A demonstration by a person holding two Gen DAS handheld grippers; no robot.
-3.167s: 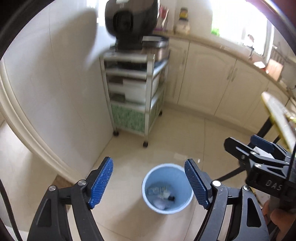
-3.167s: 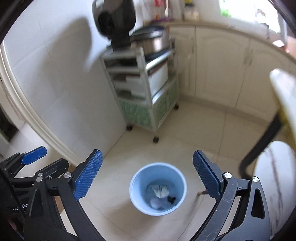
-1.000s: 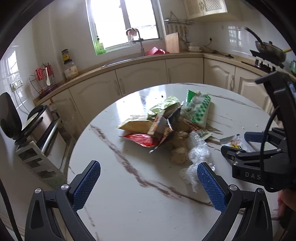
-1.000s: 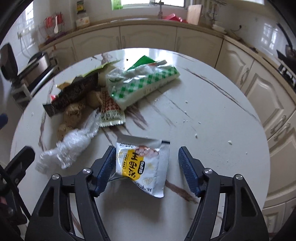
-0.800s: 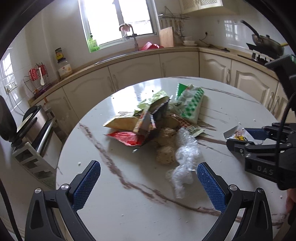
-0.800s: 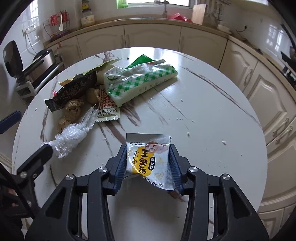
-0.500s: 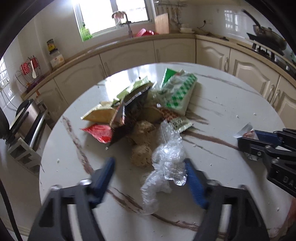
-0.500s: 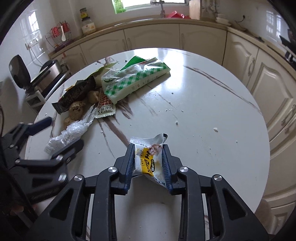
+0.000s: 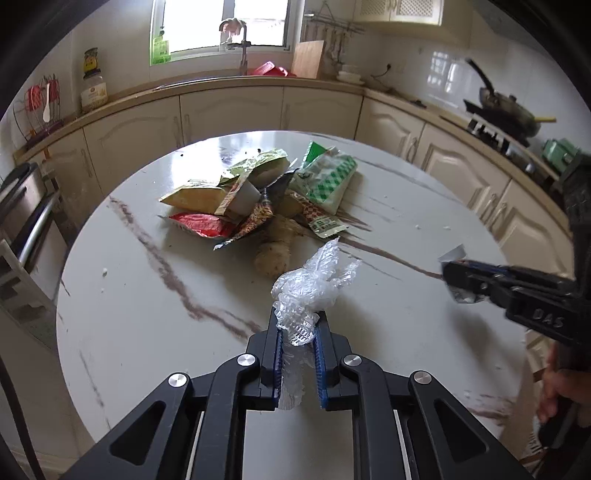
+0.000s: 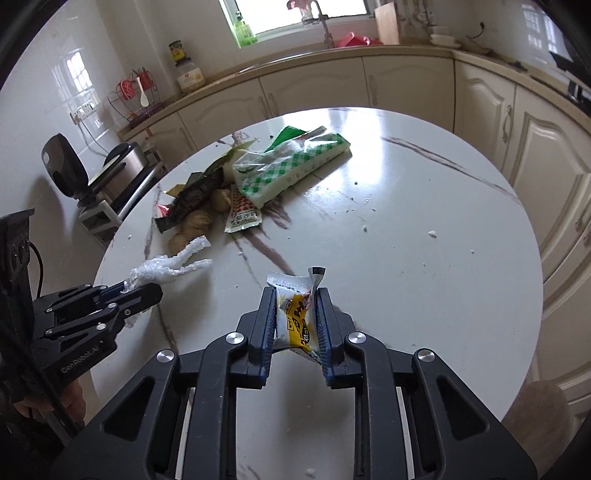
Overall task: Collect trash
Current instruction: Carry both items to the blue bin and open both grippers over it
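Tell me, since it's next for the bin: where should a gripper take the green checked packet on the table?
Probably across the near short end of the green checked packet, coming from the open table on its right. It lies flat and long, and wrappers crowd its left end.

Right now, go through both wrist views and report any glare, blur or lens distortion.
Left wrist view: sharp; the bright window washes out; fisheye curves the cream cabinets. Right wrist view: sharp too; window glare whitens a patch of the round white marble table beside the green-checked plastic bag; black vignette fills the corners.
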